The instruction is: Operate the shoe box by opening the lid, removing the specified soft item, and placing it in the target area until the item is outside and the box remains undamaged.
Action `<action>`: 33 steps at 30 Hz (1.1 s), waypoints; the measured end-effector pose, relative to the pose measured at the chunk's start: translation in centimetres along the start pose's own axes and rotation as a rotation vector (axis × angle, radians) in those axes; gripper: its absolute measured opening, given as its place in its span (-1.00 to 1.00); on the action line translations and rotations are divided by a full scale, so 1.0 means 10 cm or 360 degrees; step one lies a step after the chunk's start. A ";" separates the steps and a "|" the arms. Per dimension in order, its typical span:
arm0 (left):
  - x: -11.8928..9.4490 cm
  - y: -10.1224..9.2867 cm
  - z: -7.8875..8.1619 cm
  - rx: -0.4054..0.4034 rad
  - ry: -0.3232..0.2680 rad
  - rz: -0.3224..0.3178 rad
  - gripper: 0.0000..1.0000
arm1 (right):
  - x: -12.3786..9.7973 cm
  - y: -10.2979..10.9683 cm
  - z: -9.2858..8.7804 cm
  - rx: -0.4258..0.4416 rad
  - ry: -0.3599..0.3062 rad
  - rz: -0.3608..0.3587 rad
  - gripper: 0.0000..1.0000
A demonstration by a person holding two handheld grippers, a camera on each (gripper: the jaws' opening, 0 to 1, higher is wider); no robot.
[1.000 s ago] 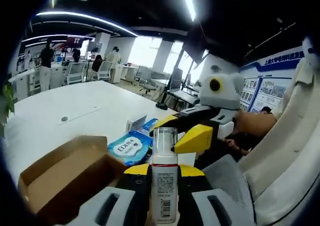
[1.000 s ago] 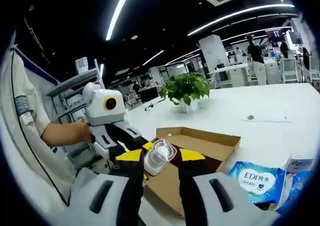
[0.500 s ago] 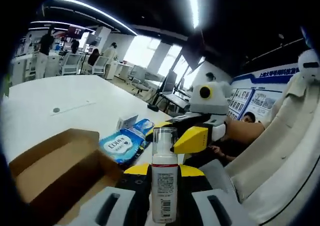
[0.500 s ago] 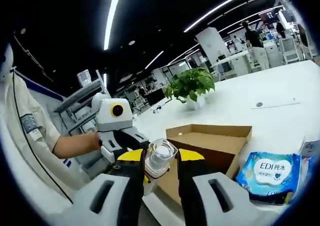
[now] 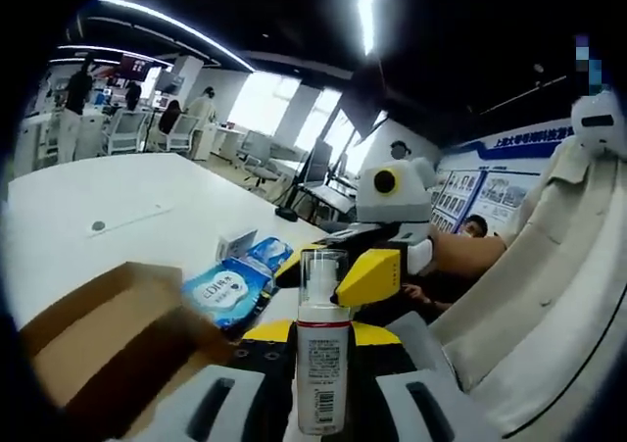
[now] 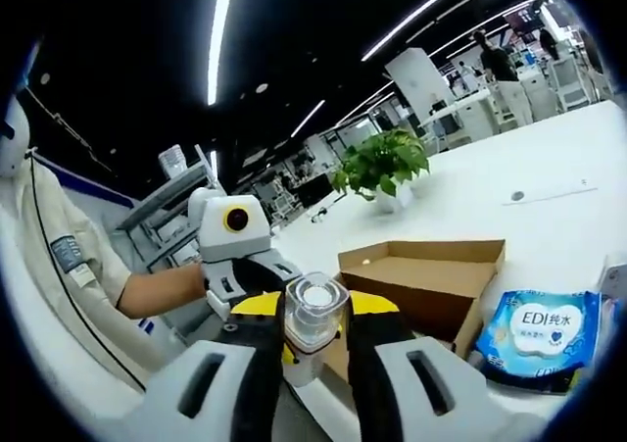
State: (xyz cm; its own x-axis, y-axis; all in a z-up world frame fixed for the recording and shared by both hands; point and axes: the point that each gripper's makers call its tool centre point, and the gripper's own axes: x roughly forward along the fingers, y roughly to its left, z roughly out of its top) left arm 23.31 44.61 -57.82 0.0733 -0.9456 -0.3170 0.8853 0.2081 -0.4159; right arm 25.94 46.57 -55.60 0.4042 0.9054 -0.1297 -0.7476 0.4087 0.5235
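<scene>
A white pump bottle (image 5: 321,368) with a clear cap stands between the jaws of my left gripper (image 5: 321,339), which is shut on its body. My right gripper (image 5: 345,266) comes in from the right, its yellow jaws on either side of the cap. In the right gripper view, the clear cap (image 6: 313,303) sits pinched in my right gripper (image 6: 313,315), with the left gripper (image 6: 240,266) just behind it. The brown cardboard shoe box (image 5: 98,349) (image 6: 431,280) lies open on the white table. A blue wipes pack (image 5: 217,290) (image 6: 539,326) lies beside it, outside the box.
The white table (image 5: 88,202) stretches far beyond the box. A potted plant (image 6: 382,163) stands at its far side. A person's sleeve (image 5: 549,285) and forearm (image 6: 162,290) are close to the grippers. Desks and people fill the background.
Both views have shifted with the hands; the box and wipes pack sit lower and further aside. The bottle stays held between both grippers as before.
</scene>
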 end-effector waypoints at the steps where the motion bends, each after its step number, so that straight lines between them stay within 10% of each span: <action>1: 0.01 0.01 -0.02 0.0038 0.0019 0.0016 -0.61 | 0.00 0.00 -0.01 -0.0008 0.0009 -0.0005 -0.59; 20: -0.03 0.17 -0.04 0.0181 0.0069 0.0134 -0.41 | 0.01 0.02 0.02 -0.0199 0.0056 -0.0036 -0.61; 33: -0.11 0.25 -0.03 0.0269 0.0033 0.0306 0.16 | 0.00 -0.07 0.16 -0.0265 0.0025 -0.0063 -0.61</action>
State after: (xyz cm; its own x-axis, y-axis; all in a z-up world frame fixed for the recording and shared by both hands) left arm 25.29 46.28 -58.73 0.2398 -0.8871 -0.3944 0.9203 0.3370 -0.1985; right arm 27.27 46.09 -54.56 0.4279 0.8893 -0.1611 -0.8086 0.4563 0.3713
